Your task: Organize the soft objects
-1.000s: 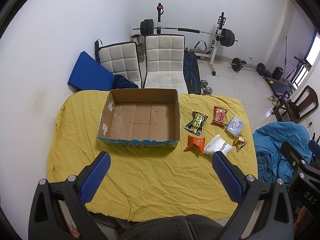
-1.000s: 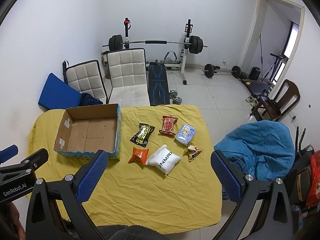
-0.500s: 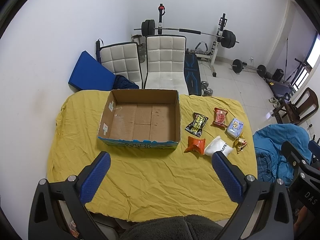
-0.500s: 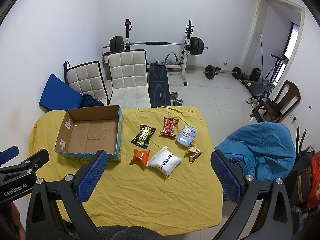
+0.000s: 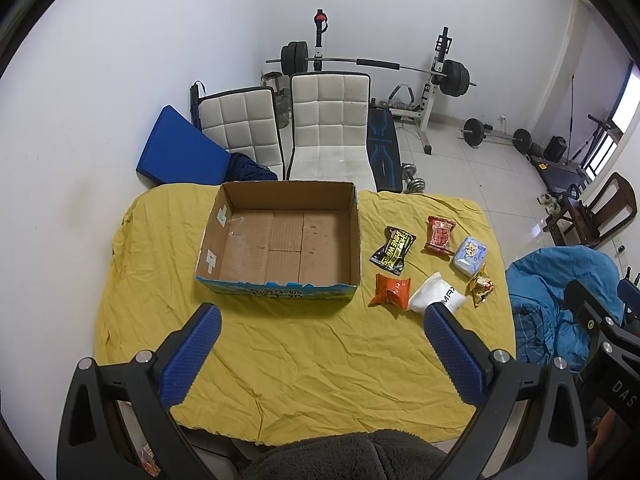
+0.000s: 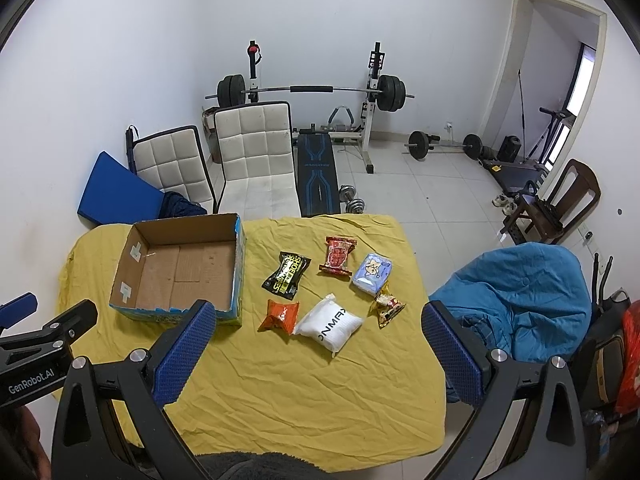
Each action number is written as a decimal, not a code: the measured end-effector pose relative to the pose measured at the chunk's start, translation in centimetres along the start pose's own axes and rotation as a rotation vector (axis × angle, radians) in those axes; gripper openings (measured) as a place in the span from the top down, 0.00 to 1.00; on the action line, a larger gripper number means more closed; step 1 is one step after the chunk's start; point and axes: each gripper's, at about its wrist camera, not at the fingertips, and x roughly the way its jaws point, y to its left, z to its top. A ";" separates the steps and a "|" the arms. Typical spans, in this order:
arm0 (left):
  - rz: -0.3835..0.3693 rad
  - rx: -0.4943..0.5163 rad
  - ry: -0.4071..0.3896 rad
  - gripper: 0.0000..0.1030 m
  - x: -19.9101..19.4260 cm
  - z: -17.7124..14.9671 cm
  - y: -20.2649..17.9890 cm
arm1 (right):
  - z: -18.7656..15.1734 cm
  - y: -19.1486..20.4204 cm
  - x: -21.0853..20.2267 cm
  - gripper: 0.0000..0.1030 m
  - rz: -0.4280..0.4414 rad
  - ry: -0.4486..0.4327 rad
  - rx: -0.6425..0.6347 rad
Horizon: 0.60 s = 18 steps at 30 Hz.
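An empty cardboard box (image 5: pixel 280 200) (image 6: pixel 136 248) stands on the yellow-covered table (image 5: pixel 320 368) (image 6: pixel 304 392). To its right lie several soft packets: a black one (image 5: pixel 394 249) (image 6: pixel 287 273), a red one (image 5: pixel 440 235) (image 6: pixel 338 255), a pale blue one (image 5: pixel 470 255) (image 6: pixel 372 273), an orange one (image 5: pixel 392 291) (image 6: pixel 280 315), a white pouch (image 5: pixel 436 298) (image 6: pixel 329 322) and a small gold one (image 5: pixel 482 287) (image 6: pixel 387 306). My left gripper (image 5: pixel 320 318) is open, high above the table's near side. My right gripper (image 6: pixel 318 314) is open too, holding nothing.
Two white chairs (image 5: pixel 328 128) and a blue mat (image 5: pixel 176 152) stand behind the table. A weight bench with a barbell (image 6: pixel 316 92) is farther back. A blue beanbag (image 6: pixel 532 292) sits right of the table, and a wooden chair (image 6: pixel 560 204) beyond it.
Both views have shifted very slightly; the scene sits a touch lower in frame. Nothing on the table has moved and both grippers stay open.
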 end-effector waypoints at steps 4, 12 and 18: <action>0.001 0.005 -0.002 0.00 -0.2 0.2 -0.1 | 0.1 -0.1 -0.1 0.00 0.001 -0.001 0.002; 0.002 0.007 0.001 0.00 -0.3 0.1 -0.3 | 0.2 -0.2 -0.2 0.00 0.007 -0.001 0.003; -0.003 0.007 0.002 0.00 -0.1 0.0 -0.7 | 0.3 -0.3 -0.1 0.00 0.007 0.005 0.010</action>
